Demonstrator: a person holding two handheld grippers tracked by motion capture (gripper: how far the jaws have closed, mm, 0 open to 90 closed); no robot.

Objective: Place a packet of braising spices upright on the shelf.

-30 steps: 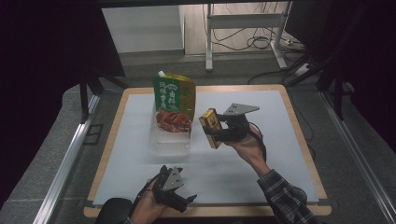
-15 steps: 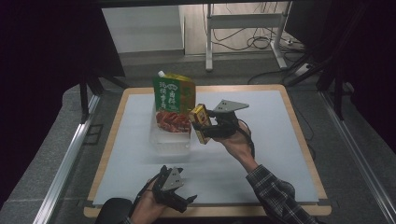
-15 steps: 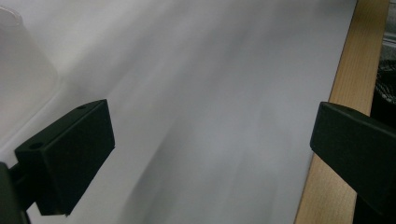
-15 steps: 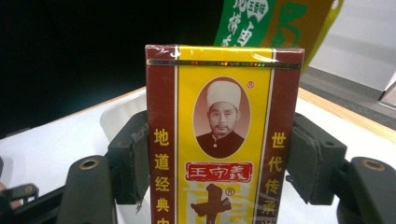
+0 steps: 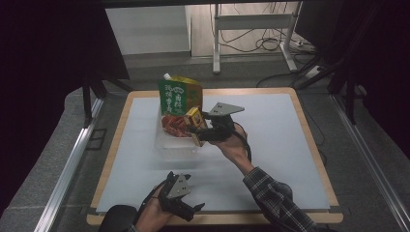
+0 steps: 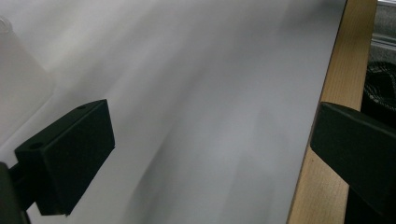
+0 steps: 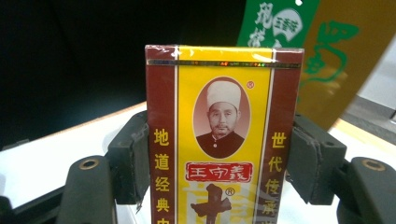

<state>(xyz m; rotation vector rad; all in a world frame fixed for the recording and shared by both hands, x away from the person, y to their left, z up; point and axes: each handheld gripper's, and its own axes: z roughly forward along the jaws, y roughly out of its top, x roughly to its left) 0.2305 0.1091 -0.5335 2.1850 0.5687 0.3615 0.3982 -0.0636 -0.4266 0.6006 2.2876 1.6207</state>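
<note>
A lab or test room set up for recording, not a home. A wood-edged table with a white top [image 5: 270, 145] stands on grey carpeted floor [image 5: 63, 140], flanked left and right by metal rails [image 5: 67, 169]. At the far side, loose black cables [image 5: 261, 41] trail around a white metal stand [image 5: 251, 21]. The dim surroundings probably hold dark equipment frames.
</note>
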